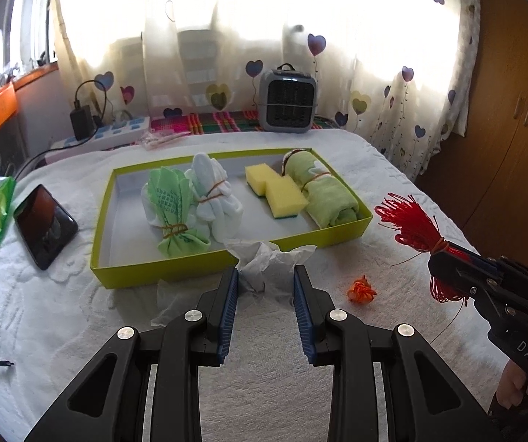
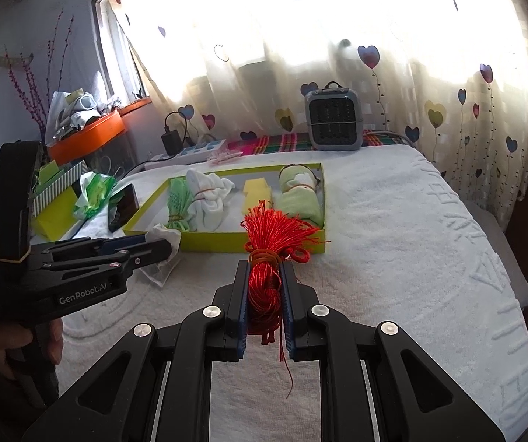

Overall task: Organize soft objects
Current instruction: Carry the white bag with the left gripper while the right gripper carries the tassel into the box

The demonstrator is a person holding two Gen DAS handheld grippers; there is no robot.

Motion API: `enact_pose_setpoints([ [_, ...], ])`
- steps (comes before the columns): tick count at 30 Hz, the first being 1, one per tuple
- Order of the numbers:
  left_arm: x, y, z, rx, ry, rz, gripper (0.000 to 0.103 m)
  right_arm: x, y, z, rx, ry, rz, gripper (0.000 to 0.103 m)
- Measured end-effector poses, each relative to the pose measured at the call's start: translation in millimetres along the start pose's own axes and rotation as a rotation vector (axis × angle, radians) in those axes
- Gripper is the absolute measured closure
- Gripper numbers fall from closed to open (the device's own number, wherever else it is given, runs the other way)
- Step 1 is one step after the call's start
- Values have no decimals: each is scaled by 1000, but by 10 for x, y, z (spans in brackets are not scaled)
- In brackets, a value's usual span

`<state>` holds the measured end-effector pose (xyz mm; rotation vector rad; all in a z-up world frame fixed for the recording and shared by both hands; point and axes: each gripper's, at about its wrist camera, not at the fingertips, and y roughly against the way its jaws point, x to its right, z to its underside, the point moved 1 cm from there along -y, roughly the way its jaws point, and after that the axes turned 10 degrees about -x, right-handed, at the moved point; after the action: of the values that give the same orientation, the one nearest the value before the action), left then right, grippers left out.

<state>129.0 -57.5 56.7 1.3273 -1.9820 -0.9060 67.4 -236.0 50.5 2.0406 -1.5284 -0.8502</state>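
left gripper [image 1: 266,280]: jaws part-way closed on a crumpled white tissue [image 1: 269,261], held just in front of the near wall of the yellow-green tray [image 1: 205,263]; the tissue's lower folds are hidden behind the fingers. right gripper [image 2: 265,276]: jaws closed tight on a bundle of red thread [image 2: 264,254], its fringed top fanning above the fingertips, loose strands trailing below; the bundle hides part of the tray's near wall in the right wrist view. inside the tray: a green cloth bundle [image 1: 173,208] and a white cloth bundle [image 1: 214,197], touching; two yellow sponges [image 1: 275,189]; a rolled green towel [image 1: 324,193] against the right wall. a small orange tangle [image 1: 362,289] lies on the white bedcover [image 1: 264,379], its material hard to make out. a phone [image 1: 44,226] lies left of the tray. the left hand [image 2: 17,346] is cut off at the frame edge.
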Motion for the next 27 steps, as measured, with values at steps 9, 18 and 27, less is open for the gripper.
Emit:
enact_pose_setpoints([
  [9,-70,-3,-90,10,9,1,75,-46,-55,-181,15,19,5,87],
  [18,-199,-11,-212,20,24,-1,75,-106,-93,-380,36,35,-1,87],
  [27,-350,-106,-328,15,46,-9,75,-120,-225,-579,36,49,-2,87],
])
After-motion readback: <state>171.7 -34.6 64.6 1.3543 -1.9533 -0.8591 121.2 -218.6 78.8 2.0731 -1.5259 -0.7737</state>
